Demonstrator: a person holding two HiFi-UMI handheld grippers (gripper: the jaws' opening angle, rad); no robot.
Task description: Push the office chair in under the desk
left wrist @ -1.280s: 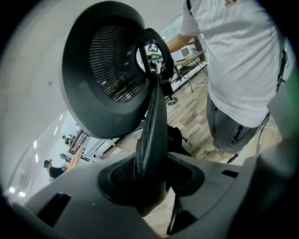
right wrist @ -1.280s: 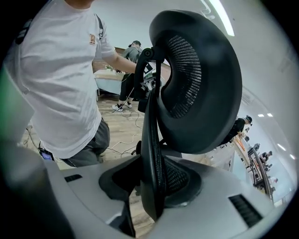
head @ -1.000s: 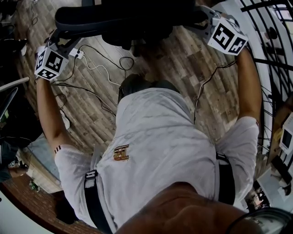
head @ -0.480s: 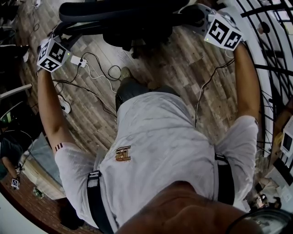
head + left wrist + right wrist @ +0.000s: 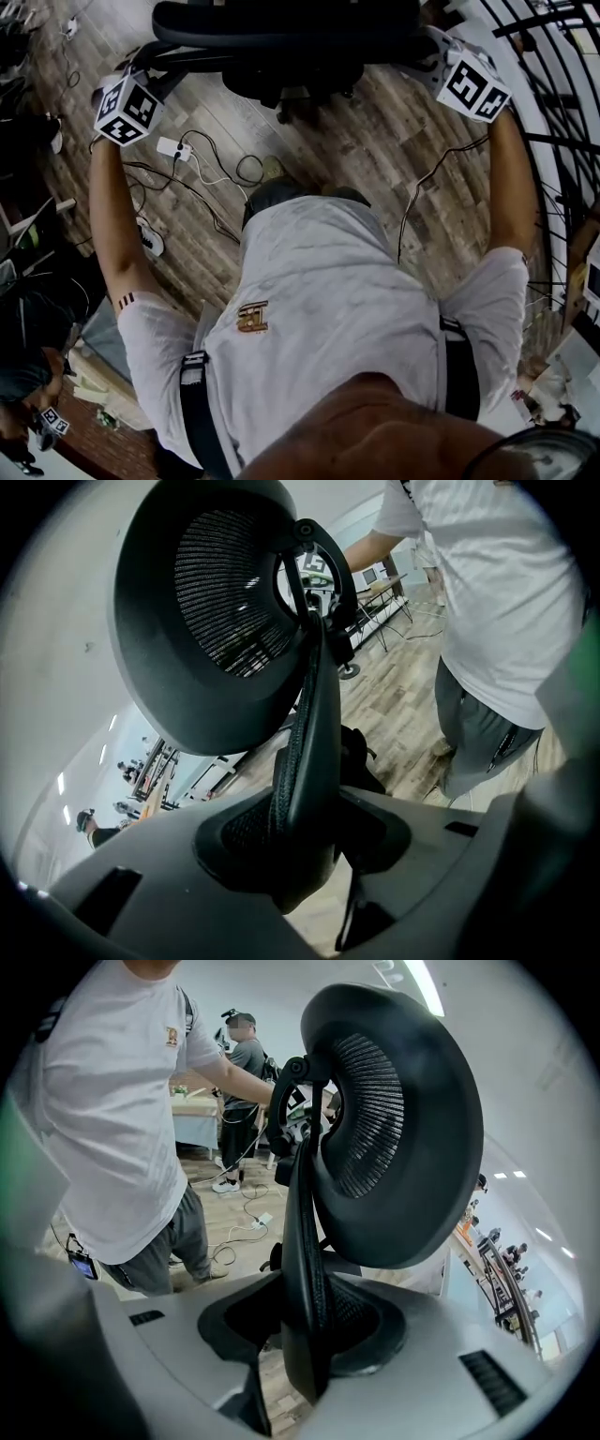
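The black mesh office chair fills the top of the head view, with its backrest towards me. My left gripper clasps the backrest's left edge and my right gripper its right edge. In the left gripper view the backrest's rim runs down between the jaws, which press on it, and the headrest stands above. The right gripper view shows the same from the other side: the rim is pinched in the jaws under the headrest. No desk shows in any view.
On the wood floor to my left lie black cables and a white power strip. A black railing runs along the right. Another person stands by a table behind me, and more people are at the lower left.
The floor, cables and power strip have slid towards me while the chair stayed at the top: I have stepped forward with it. Both grips are unchanged.
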